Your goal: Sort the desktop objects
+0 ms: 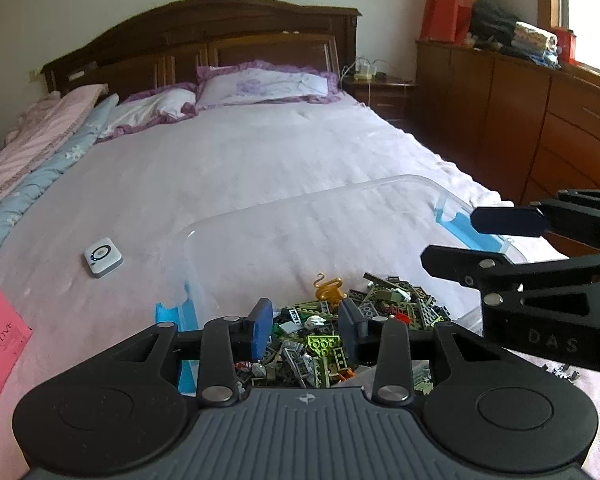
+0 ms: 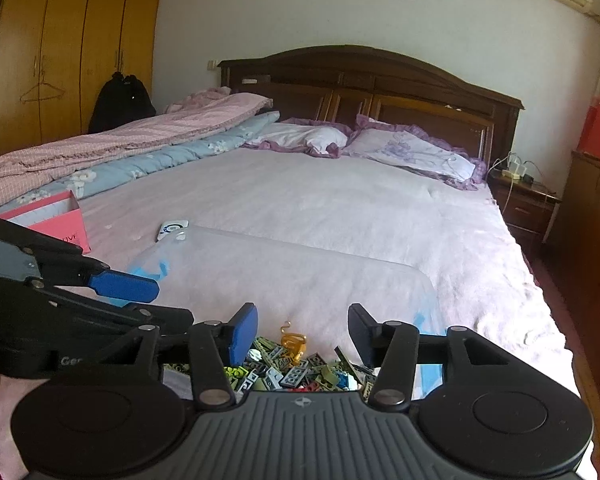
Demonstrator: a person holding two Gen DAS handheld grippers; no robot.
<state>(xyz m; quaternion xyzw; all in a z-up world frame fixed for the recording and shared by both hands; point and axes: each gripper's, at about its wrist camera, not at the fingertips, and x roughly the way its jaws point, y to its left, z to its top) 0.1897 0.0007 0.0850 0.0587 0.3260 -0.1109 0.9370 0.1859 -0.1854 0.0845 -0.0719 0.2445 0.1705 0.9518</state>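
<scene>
Building bricks [image 1: 340, 336], a jumble of olive, grey and lime pieces with an orange-gold curled figure [image 1: 327, 286] on top, lie heaped in a clear plastic bin [image 1: 380, 188] with blue latches at the bed's near edge. The left gripper [image 1: 308, 326] and right gripper [image 2: 302, 338] hover over the heap, jaws apart and empty. A white device [image 1: 103, 258] sits beyond the bin's left end, near a pink box [image 2: 66, 220] lettered "LOVE" toward the bed's [image 1: 240, 160] left edge.

We see the near part of the brick pile [image 1: 340, 340] hidden behind the left gripper [image 1: 306, 326] body at lower centre. The pink box [image 1: 0, 332] is cut off at the left edge, and its lettering [image 2: 70, 237] is partly covered in the right wrist view. Individual bricks are too small to tell apart.
</scene>
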